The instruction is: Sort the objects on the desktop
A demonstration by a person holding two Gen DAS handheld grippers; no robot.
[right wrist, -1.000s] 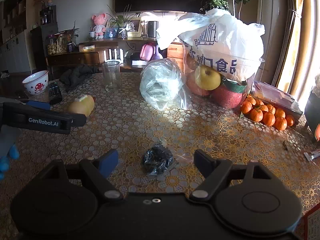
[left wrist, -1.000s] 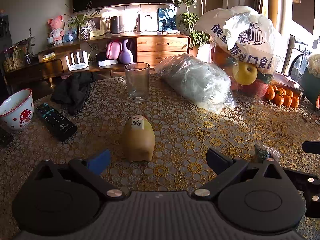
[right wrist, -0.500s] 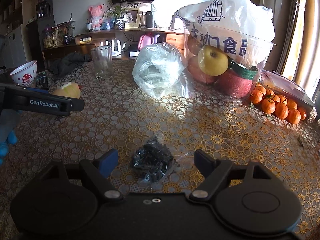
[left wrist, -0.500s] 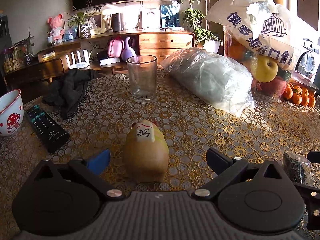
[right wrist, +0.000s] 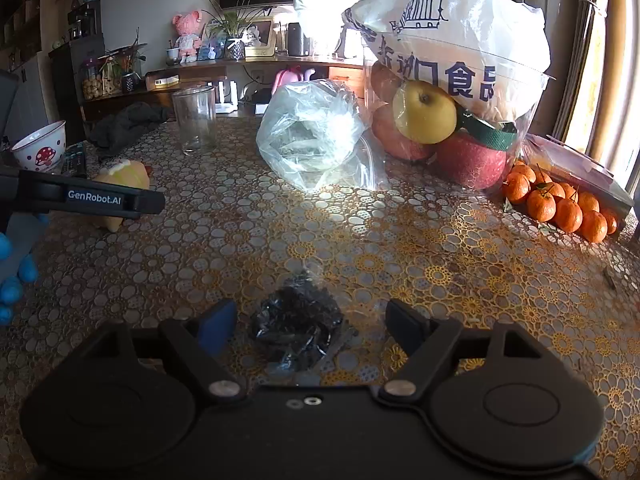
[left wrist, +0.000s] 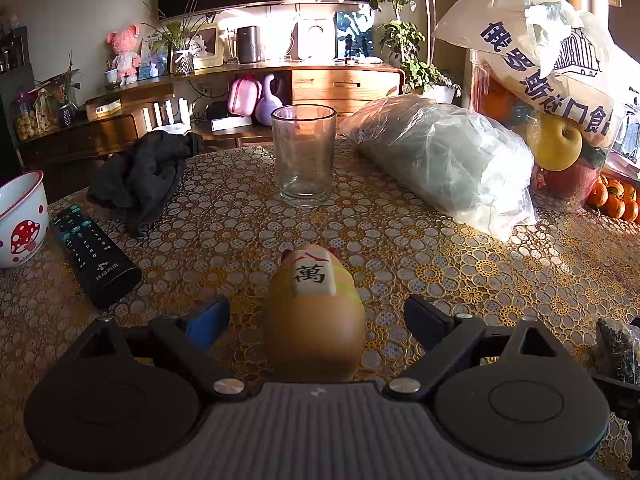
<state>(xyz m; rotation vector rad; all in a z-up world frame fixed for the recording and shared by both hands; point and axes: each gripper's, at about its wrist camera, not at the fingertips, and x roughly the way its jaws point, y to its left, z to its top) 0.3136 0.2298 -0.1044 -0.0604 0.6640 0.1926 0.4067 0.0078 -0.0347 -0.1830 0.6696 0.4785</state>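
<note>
While the left gripper [left wrist: 316,314] straddles a yellow egg-shaped toy [left wrist: 314,312] standing on the desk [left wrist: 460,264], its fingers [left wrist: 210,320] are closing but sit clear of the toy's sides, a gap showing on each. The toy carries a white tile with a dark character on its top. Just beyond it, toward the far side, stands an empty drinking glass [left wrist: 303,156], directly in line with the toy. To the left lie a black remote control [left wrist: 94,256], a crumpled dark cloth [left wrist: 140,176] and a white bowl with red mushrooms [left wrist: 20,220] at the desk's left edge. To the right a bulky clear plastic bag [left wrist: 444,160] lies on its side.

The right gripper [right wrist: 310,322] has its fingers [right wrist: 218,324] spread wide around a small clear packet of dark bits [right wrist: 298,322] lying flat on the desk, neither finger touching it. Far right of it stands a large bag of apples [right wrist: 440,120] with a white printed bag draped on top, and a heap of small oranges [right wrist: 560,204] beside it. A blue-gloved hand [right wrist: 14,276] shows at the left edge.
</note>
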